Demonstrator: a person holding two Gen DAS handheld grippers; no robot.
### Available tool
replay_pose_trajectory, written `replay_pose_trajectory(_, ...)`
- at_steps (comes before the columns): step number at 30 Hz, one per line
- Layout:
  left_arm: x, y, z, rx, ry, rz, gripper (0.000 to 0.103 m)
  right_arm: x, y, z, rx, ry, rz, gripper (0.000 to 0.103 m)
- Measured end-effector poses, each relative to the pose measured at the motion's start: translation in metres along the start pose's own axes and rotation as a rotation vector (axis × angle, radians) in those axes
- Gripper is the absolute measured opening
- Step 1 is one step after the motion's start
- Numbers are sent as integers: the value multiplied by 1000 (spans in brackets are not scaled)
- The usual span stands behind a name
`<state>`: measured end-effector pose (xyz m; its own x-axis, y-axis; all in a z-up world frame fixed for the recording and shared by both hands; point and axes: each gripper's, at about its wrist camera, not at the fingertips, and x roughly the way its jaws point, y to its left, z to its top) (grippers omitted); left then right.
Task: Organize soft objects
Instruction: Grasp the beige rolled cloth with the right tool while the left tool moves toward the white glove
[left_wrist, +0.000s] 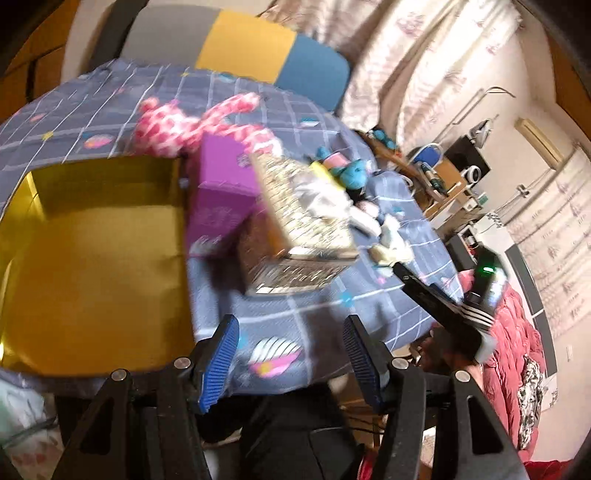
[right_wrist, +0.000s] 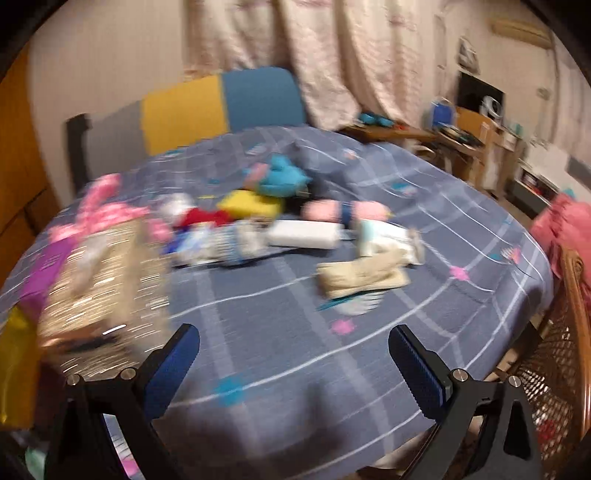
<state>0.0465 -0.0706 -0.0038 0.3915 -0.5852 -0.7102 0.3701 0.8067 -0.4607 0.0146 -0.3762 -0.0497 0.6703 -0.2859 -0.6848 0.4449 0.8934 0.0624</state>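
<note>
Scattered across the middle of the round table under its grey-blue checked cloth: a loose heap of soft things, among them a cream knitted fabric bundle, a white oblong foam-like pad, a yellow sponge block, a turquoise plush toy, a pink roll bound with a dark band and, toward the left edge, a pink-and-white spotted plush animal. Beside that plush, a purple cardboard box and a gold-speckled woven basket, with a large open yellow-lined box at the left, likely the place for sorted items. Probably light, limp and easily squashed, all of them; no risk of breakage, but prone to sag, trail or slip out of a shallow pinch. Best taken across the thickest part: the knitted bundle through its folded middle, the plush toys around the body rather than a limb, the sponge and pad across their short sides. Left gripper spread roughly halfway, blue ribbed pads apart over bare cloth near the table edge, nothing between them, touching nothing. Right gripper spread wide, likewise empty, hanging above the near cloth, well short of the knitted bundle. Heavy motion blur in both views, so finer detail of the pile not readable.
</note>
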Motion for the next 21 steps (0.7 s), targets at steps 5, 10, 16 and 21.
replay_pose_trajectory(5, 19, -35, 18, 93, -5, -9, 60, 52, -60, 24, 167, 48, -25, 103)
replay_pose_trajectory(10, 50, -65, 36, 186, 54, 13, 66, 104, -90, 39, 309, 112, -13, 103)
replay_pose_trajectory(16, 76, -92, 57, 262, 80, 65, 72, 139, -92, 44, 352, 137, -13, 100)
replay_pose_trajectory(21, 102, -116, 85, 308, 103, 125, 72, 150, -83, 45, 298, 113, -30, 80)
